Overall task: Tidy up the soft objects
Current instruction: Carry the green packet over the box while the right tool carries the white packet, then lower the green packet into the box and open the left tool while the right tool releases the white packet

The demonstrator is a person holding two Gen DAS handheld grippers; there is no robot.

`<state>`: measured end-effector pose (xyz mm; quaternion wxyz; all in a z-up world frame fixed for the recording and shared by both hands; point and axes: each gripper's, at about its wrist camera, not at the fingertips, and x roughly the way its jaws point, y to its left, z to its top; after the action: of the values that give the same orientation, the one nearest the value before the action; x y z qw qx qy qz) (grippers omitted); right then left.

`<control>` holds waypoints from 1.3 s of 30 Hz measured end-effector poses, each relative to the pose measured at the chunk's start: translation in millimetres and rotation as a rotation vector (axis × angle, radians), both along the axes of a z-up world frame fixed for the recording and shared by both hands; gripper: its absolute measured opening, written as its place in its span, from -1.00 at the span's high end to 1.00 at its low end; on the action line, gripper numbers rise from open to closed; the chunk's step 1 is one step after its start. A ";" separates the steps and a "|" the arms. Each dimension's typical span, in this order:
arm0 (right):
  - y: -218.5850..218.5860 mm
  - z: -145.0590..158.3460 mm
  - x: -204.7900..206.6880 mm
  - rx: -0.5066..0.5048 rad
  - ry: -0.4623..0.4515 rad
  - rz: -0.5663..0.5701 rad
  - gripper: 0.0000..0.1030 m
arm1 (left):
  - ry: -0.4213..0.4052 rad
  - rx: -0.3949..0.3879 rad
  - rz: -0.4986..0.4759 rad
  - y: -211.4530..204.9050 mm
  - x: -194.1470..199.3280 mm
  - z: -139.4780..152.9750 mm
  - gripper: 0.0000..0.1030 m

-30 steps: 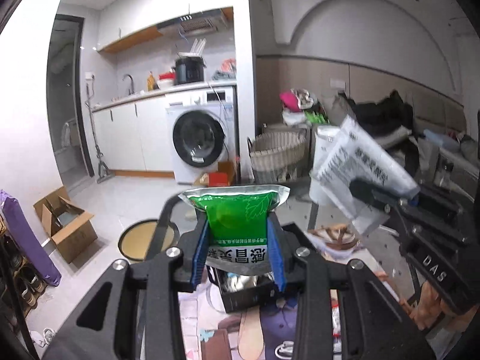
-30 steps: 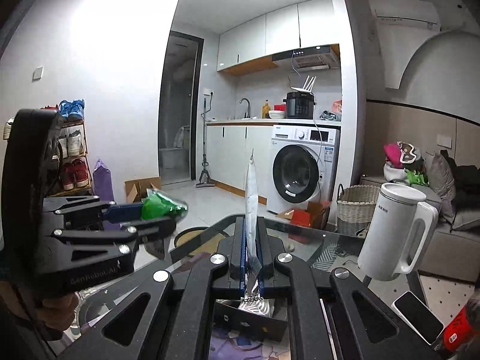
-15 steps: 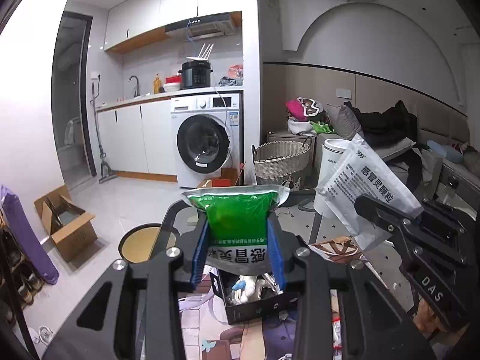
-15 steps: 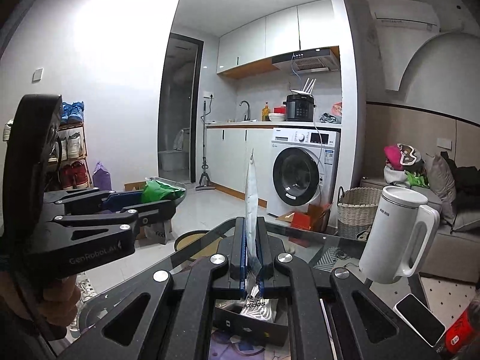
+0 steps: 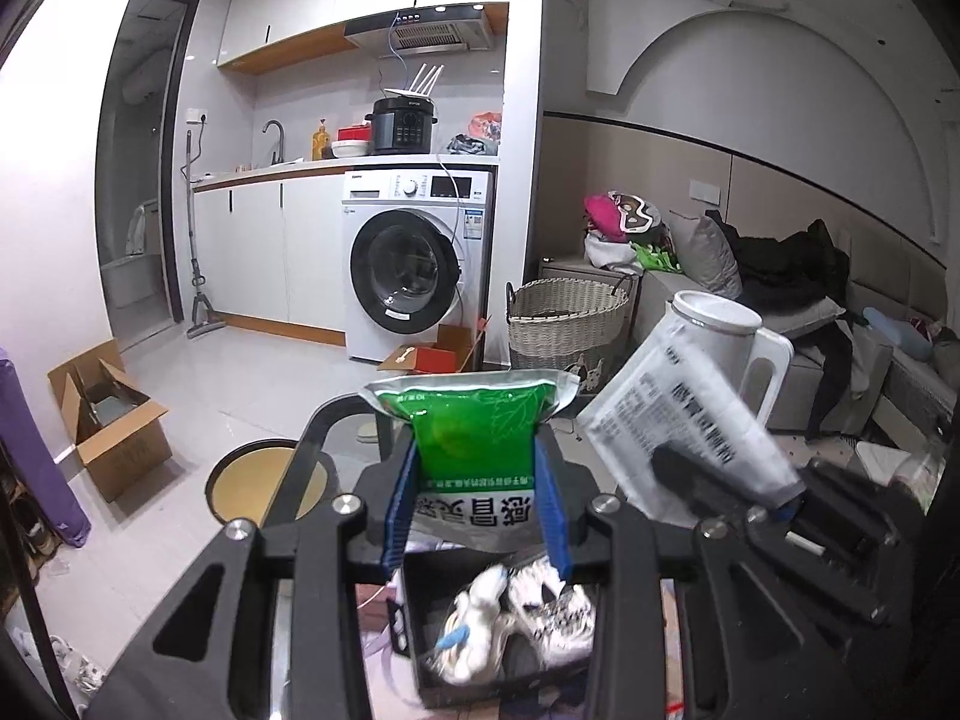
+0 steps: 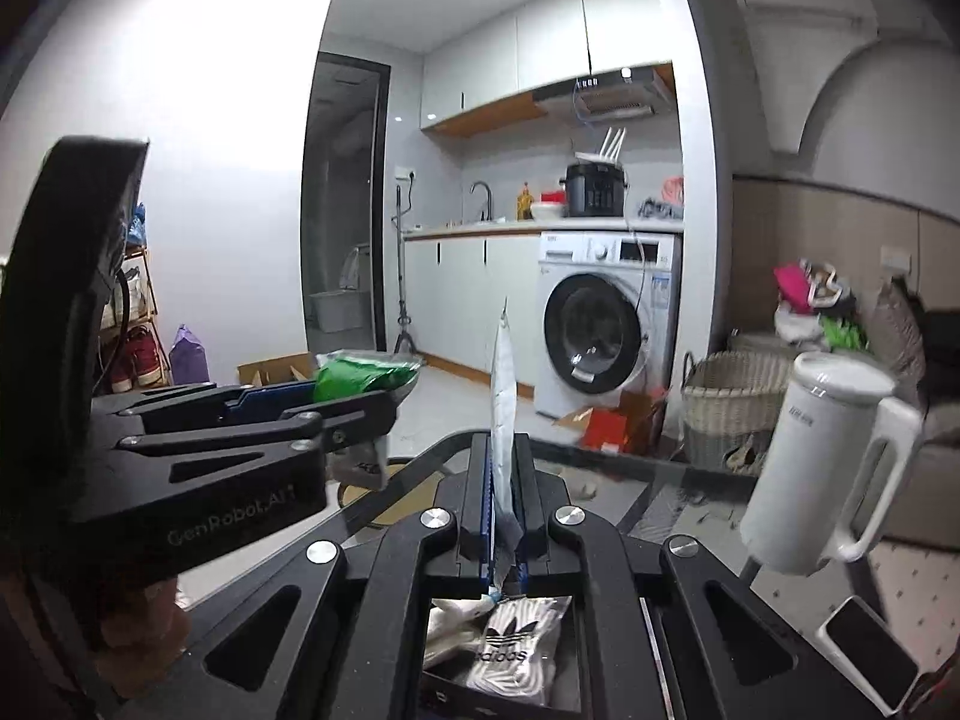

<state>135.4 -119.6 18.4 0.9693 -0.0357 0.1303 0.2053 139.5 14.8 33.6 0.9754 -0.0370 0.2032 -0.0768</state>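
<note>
My left gripper (image 5: 474, 498) is shut on a green pouch (image 5: 474, 438) with a white band of print, pressed between the blue pads. In the right wrist view that gripper (image 6: 354, 396) reaches in from the left, green pouch (image 6: 363, 371) at its tip. My right gripper (image 6: 503, 516) is shut on a thin white sachet (image 6: 503, 384), seen edge-on and upright. From the left wrist the sachet (image 5: 690, 426) shows its printed face, with the right gripper (image 5: 774, 498) below it. A black box (image 5: 401, 630) holding white soft items sits just beneath both grippers, its front wall (image 6: 468, 699) low in the right wrist view.
The box rests on a glass table (image 6: 600, 474). A white lidded jug (image 6: 822, 474) stands at the table's right, a phone (image 6: 870, 654) lies near it. Beyond are a wicker basket (image 5: 567, 318), a washing machine (image 5: 414, 264), a cardboard box (image 5: 108, 414) and a cluttered sofa (image 5: 798, 276).
Both grippers have shifted across the table with their packets still held. The black box and its white contents now show more fully beneath the left gripper.
</note>
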 end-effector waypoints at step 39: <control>-12.9 -83.9 100.8 0.056 0.624 -0.006 0.89 | 0.568 0.014 -0.019 -22.3 97.3 -112.7 0.32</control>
<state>236.2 -132.5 -65.5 0.8838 0.0559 0.4158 0.2070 236.8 -7.4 -79.0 0.8787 -0.0484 0.4695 -0.0713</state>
